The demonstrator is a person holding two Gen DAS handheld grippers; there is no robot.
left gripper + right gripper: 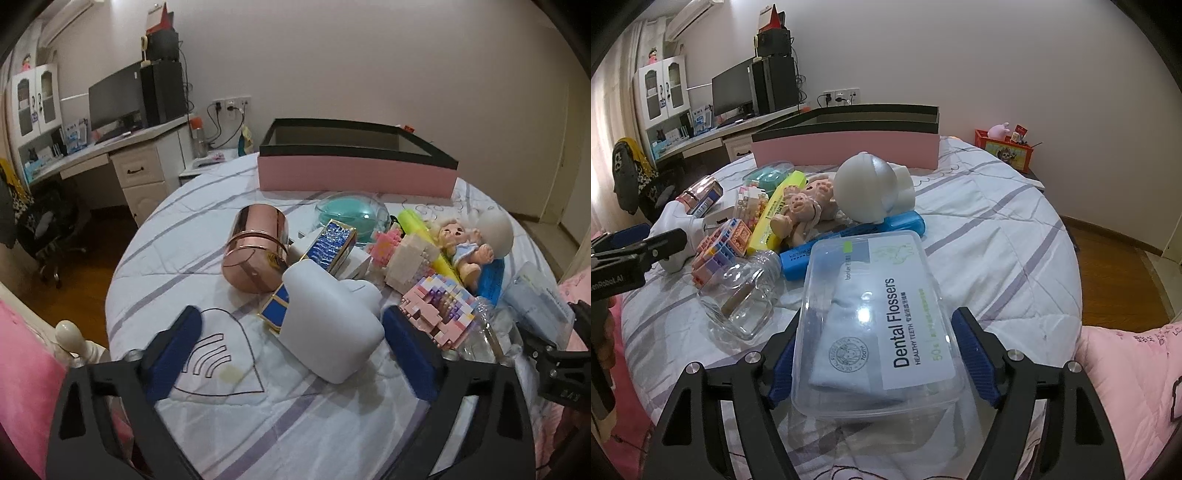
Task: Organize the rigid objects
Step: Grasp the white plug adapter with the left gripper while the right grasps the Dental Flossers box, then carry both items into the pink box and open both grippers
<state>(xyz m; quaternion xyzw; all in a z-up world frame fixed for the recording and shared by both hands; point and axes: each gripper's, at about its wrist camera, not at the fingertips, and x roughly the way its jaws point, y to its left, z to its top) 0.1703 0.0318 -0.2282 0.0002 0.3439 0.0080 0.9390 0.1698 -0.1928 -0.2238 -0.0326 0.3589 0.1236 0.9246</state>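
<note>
My left gripper [291, 317] is open around a white plastic device [325, 325] lying on the bed. Its right pad is at the device's edge and its left pad stands clear of it. My right gripper [879, 317] is shut on a clear dental flossers box [875, 325], with both blue pads against the box's sides. Behind lie a copper tin [255, 251], a blue and gold box [332, 245], a doll [465, 247], brick models [439, 310] and a clear bottle [742, 295]. A pink box with a black rim [354, 171] stands open at the far side.
The pile also holds a yellow tube [775, 210], a blue case [897, 223], a grey-white round toy [868, 188] and a teal item under a clear dome [351, 214]. A desk [122, 147] stands left of the bed. Pink pillows [1130, 376] flank the near edge.
</note>
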